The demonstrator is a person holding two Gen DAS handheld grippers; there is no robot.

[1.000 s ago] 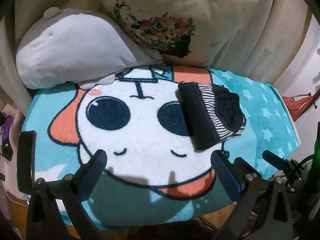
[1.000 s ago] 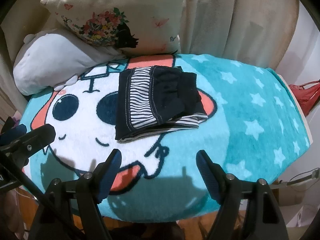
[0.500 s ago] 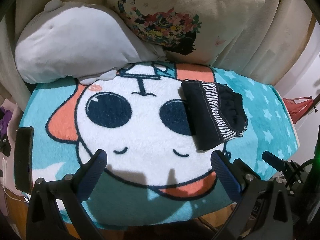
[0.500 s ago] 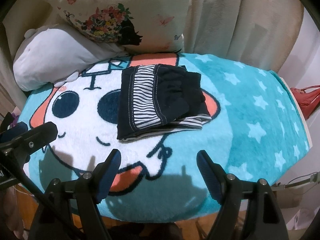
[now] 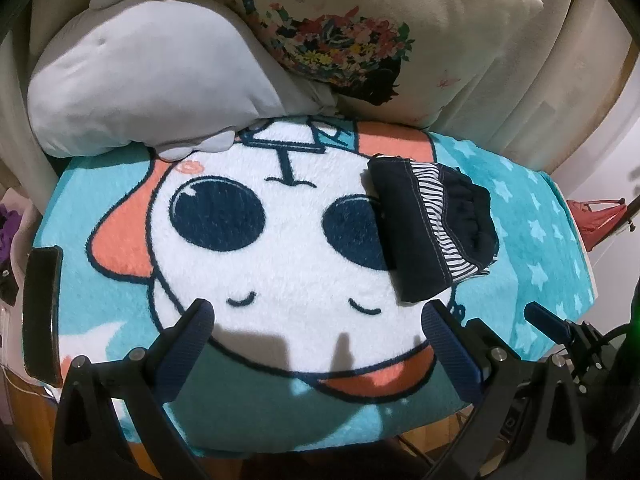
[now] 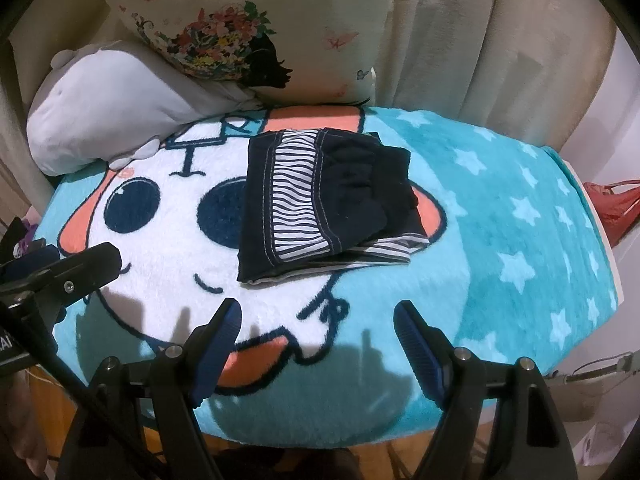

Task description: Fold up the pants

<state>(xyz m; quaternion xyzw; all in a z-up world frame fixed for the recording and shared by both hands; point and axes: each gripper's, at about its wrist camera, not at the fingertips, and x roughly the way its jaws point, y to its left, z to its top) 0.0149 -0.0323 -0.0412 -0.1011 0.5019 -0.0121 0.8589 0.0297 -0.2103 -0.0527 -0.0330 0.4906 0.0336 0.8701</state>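
The dark navy pants (image 6: 324, 196), with a white-striped band, lie folded in a compact stack on the teal cartoon blanket (image 6: 500, 240). In the left wrist view the pants (image 5: 432, 228) sit at the right, over the cartoon's right eye. My left gripper (image 5: 318, 322) is open and empty, above the blanket's near edge, left of the pants. My right gripper (image 6: 318, 320) is open and empty, held back from the pants near the front edge. Neither touches the cloth.
A grey plush pillow (image 5: 140, 88) and a floral cushion (image 5: 360, 32) lean at the back against a beige curtain (image 6: 500, 40). A red object (image 6: 616, 204) lies off the right edge. The left gripper's finger (image 6: 72, 268) shows in the right wrist view.
Both grippers have drifted slightly nearer and lower toward the blanket. The pants have not moved, and both grippers stay open.
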